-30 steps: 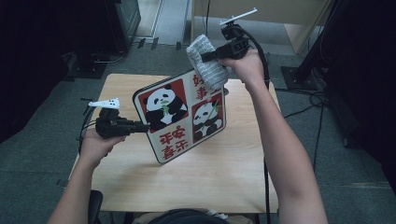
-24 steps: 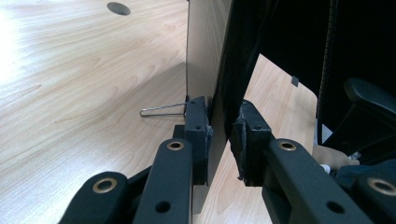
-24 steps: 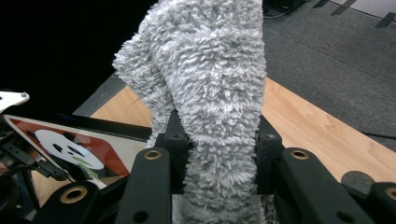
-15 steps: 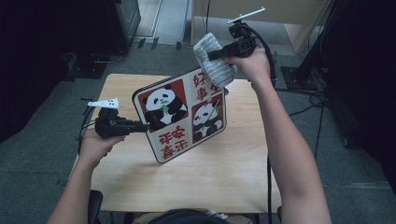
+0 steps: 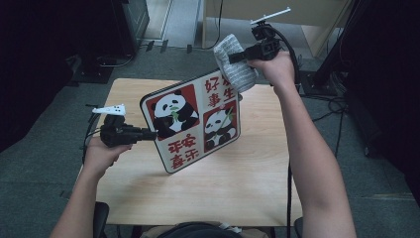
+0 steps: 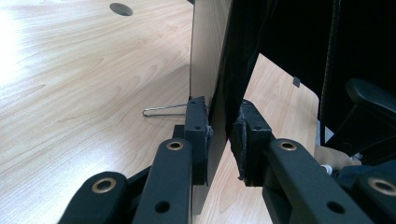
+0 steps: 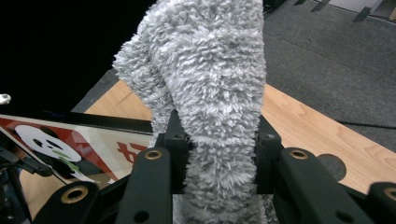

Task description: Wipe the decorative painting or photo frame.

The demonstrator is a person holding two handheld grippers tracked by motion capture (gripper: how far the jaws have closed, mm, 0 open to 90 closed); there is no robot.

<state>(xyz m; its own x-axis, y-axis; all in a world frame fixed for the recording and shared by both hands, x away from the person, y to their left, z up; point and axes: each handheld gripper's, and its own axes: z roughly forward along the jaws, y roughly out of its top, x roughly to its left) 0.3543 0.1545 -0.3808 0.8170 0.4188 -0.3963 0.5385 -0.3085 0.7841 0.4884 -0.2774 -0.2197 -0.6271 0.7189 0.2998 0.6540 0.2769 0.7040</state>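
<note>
Pressing cloth between right tool

Red Chinese characters show on the panda board, in two white squares set beside the two panda pictures. Top right square, high view: 好 over 事 on one side, 生 on the other (the character above it sits under the cloth). The lower left square's characters stand upside down and can't be read for sure.

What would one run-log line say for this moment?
left gripper: jaws shut on panda board edge, board tilted above table | right gripper: jaws shut on grey cloth at board's top corner
</note>
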